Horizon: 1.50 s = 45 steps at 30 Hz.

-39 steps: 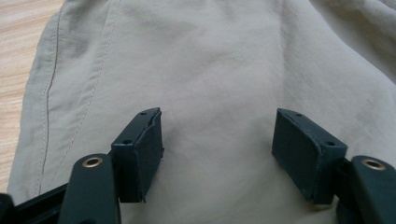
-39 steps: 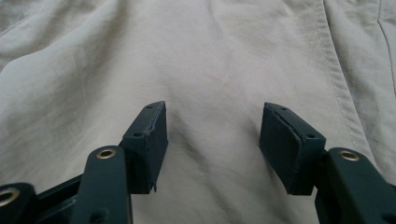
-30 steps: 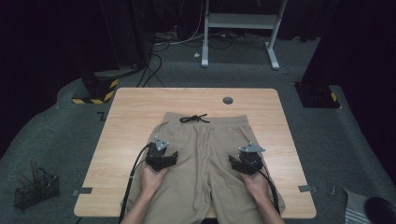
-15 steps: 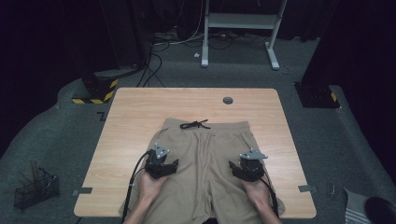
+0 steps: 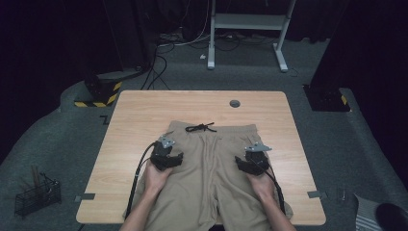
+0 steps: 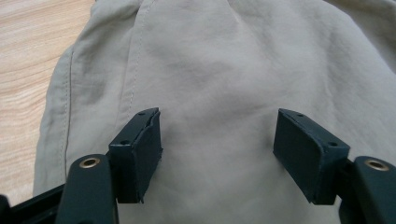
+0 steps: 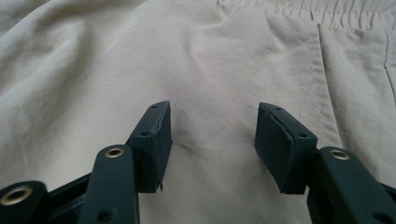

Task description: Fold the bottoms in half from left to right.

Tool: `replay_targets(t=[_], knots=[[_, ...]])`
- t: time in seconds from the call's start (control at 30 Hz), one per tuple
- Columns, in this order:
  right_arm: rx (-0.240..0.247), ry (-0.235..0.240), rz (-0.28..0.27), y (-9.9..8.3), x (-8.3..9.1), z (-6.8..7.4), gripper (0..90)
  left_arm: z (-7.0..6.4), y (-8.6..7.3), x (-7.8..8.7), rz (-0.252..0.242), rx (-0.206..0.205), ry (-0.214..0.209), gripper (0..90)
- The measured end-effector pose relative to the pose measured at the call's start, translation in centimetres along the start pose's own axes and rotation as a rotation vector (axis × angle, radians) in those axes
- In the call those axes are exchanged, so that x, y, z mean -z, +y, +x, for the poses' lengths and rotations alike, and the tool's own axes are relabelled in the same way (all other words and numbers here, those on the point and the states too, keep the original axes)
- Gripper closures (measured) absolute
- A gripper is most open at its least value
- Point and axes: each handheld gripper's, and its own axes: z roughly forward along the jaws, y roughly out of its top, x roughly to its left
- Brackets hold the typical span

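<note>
Tan shorts [image 5: 209, 168] lie flat on the wooden table [image 5: 144, 110], waistband away from me, with a black drawstring [image 5: 200, 127] tied at the top. My left gripper [image 5: 177, 159] rests over the left leg of the shorts [image 6: 215, 84], jaws open with only cloth between them. Over the right leg of the shorts [image 7: 210, 70] sits my right gripper [image 5: 239, 163], also open and holding nothing. A hand holds each gripper from the near edge.
A round grommet hole [image 5: 235, 103] sits near the table's far edge. On the floor at the left stands a wire basket [image 5: 36, 195]. A yellow-black striped block [image 5: 98, 91] and cables lie beyond the far-left corner; a white desk frame [image 5: 245, 24] stands behind.
Both grippers have slid toward me along the shorts' legs, and the shorts have shifted slightly nearer the front edge with them.
</note>
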Motion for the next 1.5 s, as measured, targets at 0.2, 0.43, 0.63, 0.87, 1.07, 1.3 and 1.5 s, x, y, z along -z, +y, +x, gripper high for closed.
replay_targets(t=[0.2, 0.43, 0.63, 0.87, 1.07, 1.3, 1.5], knots=[[0.005, 0.008, -0.023, -0.9, 0.6, 0.6, 45.2, -1.0, -1.7, 1.3, -0.038, -0.009, -0.009, 32.1], [0.022, 0.025, -0.024, -2.4, 2.2, 1.6, 45.2, -2.5, -3.5, 3.1, -0.040, 0.012, 0.002, 31.4], [0.035, 0.046, -0.008, -3.0, 3.0, 1.8, 42.4, -2.7, -2.9, 3.5, 0.004, -0.016, -0.045, 31.0], [0.005, 0.037, -0.032, -1.1, 2.2, 1.0, 38.7, 0.1, 0.1, 3.8, -0.046, 0.045, -0.037, 30.0], [0.012, 0.037, -0.014, 0.3, 0.6, 0.8, 40.4, 3.4, 1.4, 2.1, -0.034, 0.104, -0.011, 29.7], [0.035, 0.043, -0.004, 0.2, -0.3, 1.0, 42.5, 5.0, 2.4, -0.3, 0.059, 0.087, -0.035, 28.5], [0.041, 0.049, -0.016, 0.1, -0.4, 0.9, 42.3, 5.3, 2.0, -1.2, 0.067, 0.085, -0.039, 31.6]])
